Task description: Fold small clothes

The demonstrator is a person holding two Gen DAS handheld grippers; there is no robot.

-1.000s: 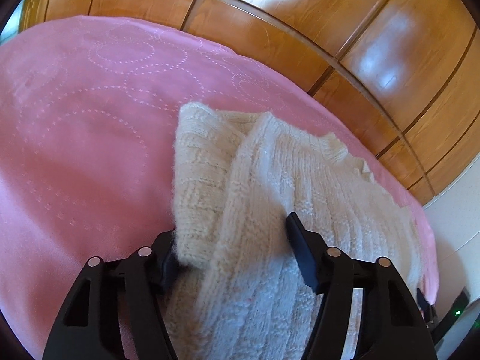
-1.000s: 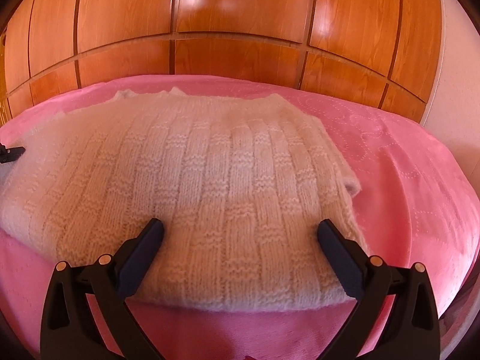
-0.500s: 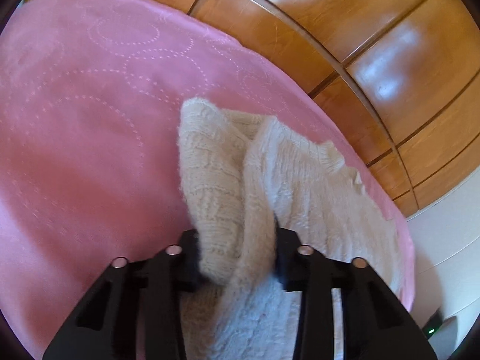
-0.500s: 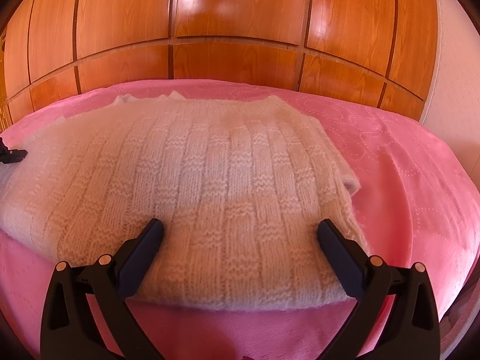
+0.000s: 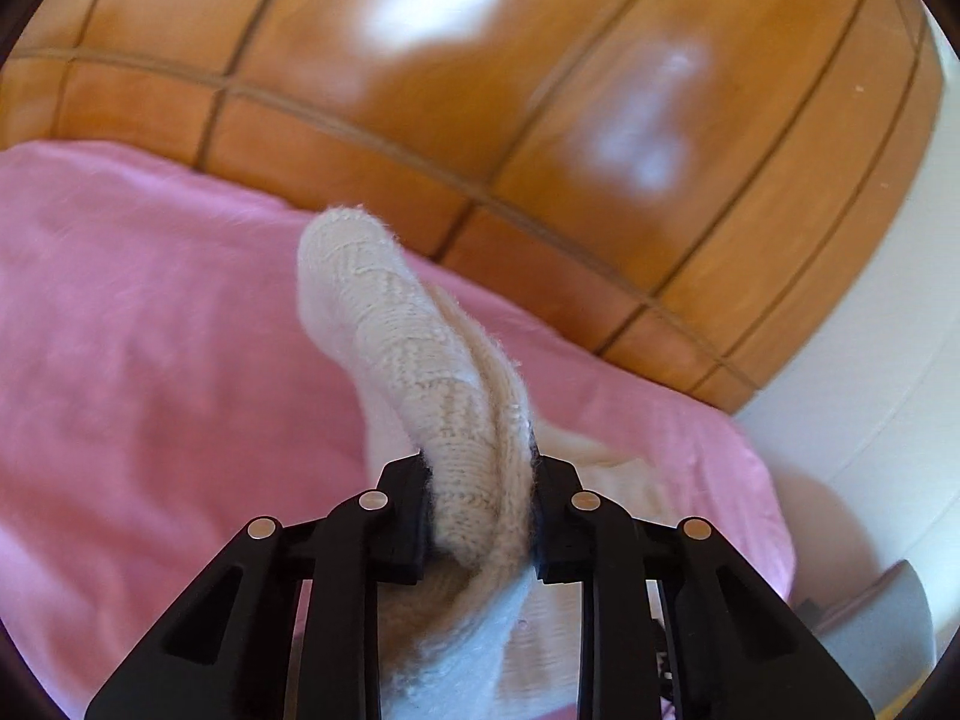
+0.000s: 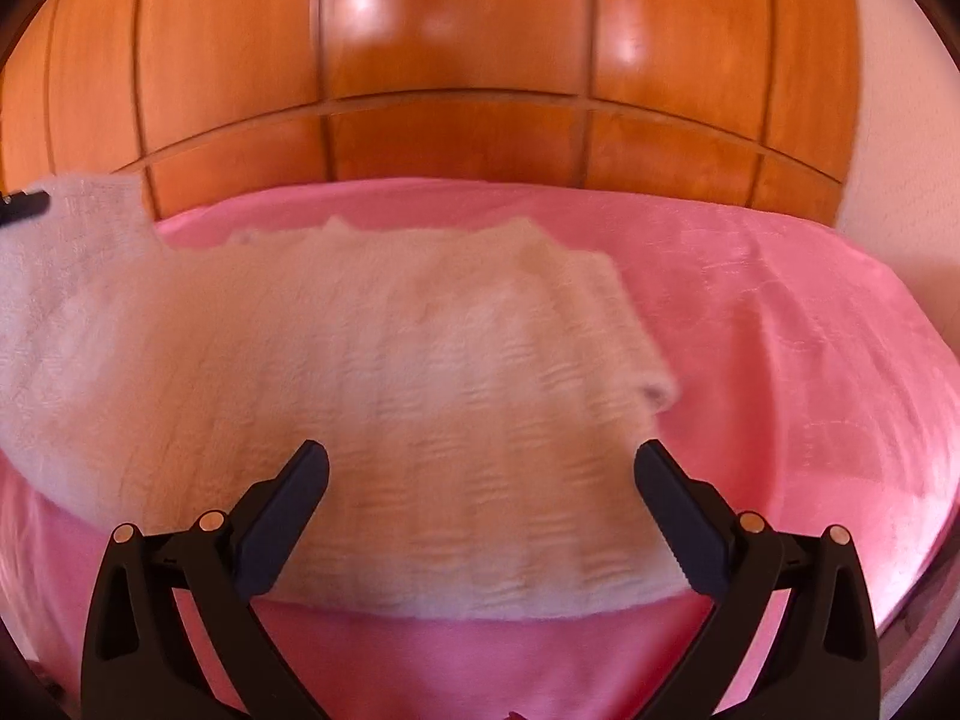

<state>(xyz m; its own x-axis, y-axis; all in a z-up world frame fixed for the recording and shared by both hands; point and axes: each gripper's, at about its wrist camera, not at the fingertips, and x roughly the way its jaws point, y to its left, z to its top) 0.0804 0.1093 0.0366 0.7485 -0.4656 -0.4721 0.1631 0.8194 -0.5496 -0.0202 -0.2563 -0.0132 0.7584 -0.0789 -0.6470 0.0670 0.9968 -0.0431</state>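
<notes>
A cream knitted sweater point(image 6: 372, 384) lies spread on a pink bedspread point(image 6: 780, 324), with glossy wooden panels point(image 6: 456, 36) behind. The right hand-held gripper point(image 6: 480, 498) hovers over the sweater's near hem, its black fingers point(image 6: 282, 510) spread wide apart. At the far left, one side of the sweater is lifted, a dark tip point(image 6: 24, 204) touching it.

This is looking like a bedroom in a home. A bed covered with a pink stitched bedspread point(image 6: 750, 312) is filling the foreground, and glossy orange-brown wooden wardrobe panels point(image 6: 456, 30) are rising right behind it, reflecting light, with a plain white wall point(image 5: 888, 348) showing at the right.
</notes>
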